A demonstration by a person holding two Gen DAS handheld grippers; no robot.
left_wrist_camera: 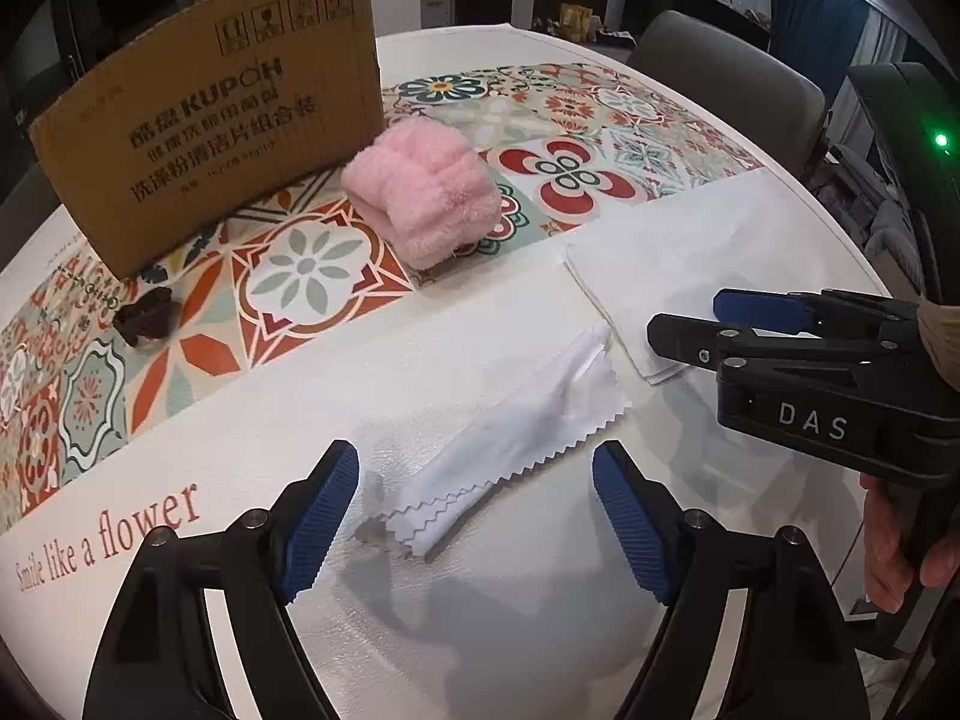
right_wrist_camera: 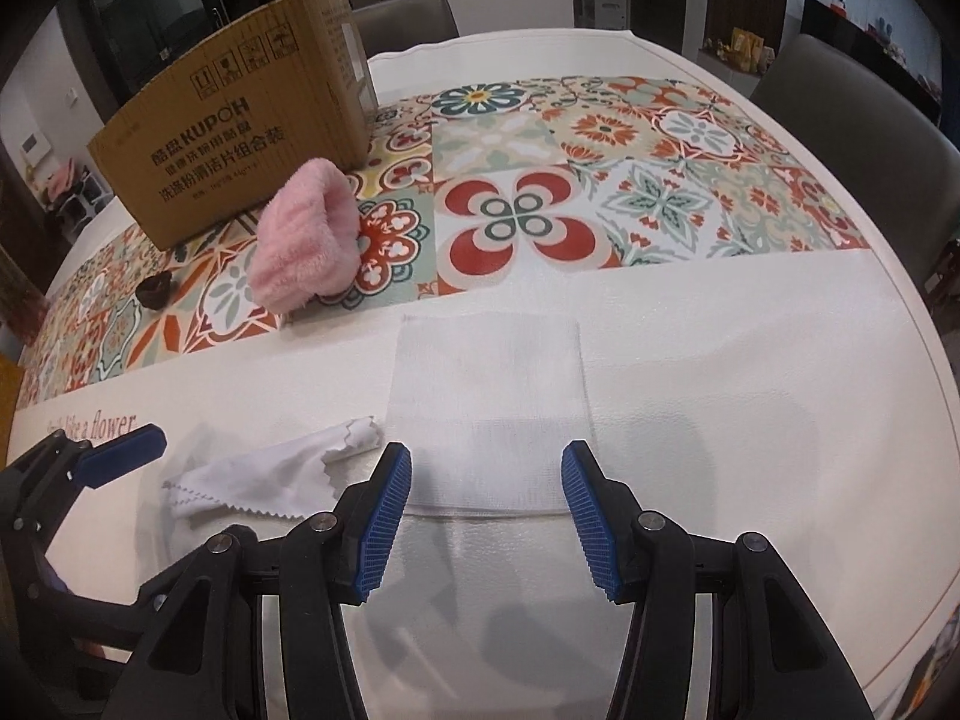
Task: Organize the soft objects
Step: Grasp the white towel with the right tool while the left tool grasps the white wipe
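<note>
White zigzag-edged cloth (left_wrist_camera: 516, 450) lies crumpled, its folds unclear, between the released left tool (left_wrist_camera: 474, 516); right tool (right_wrist_camera: 486, 516) released too.

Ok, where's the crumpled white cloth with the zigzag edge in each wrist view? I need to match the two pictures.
Left wrist view: the zigzag-edged cloth lies low in the centre, between the open fingers of the left gripper.
Right wrist view: the same cloth lies lower left, left of the right gripper, beside the flat white cloth.
Shared landmark: the pink fluffy towel in front of the cardboard box.
</note>
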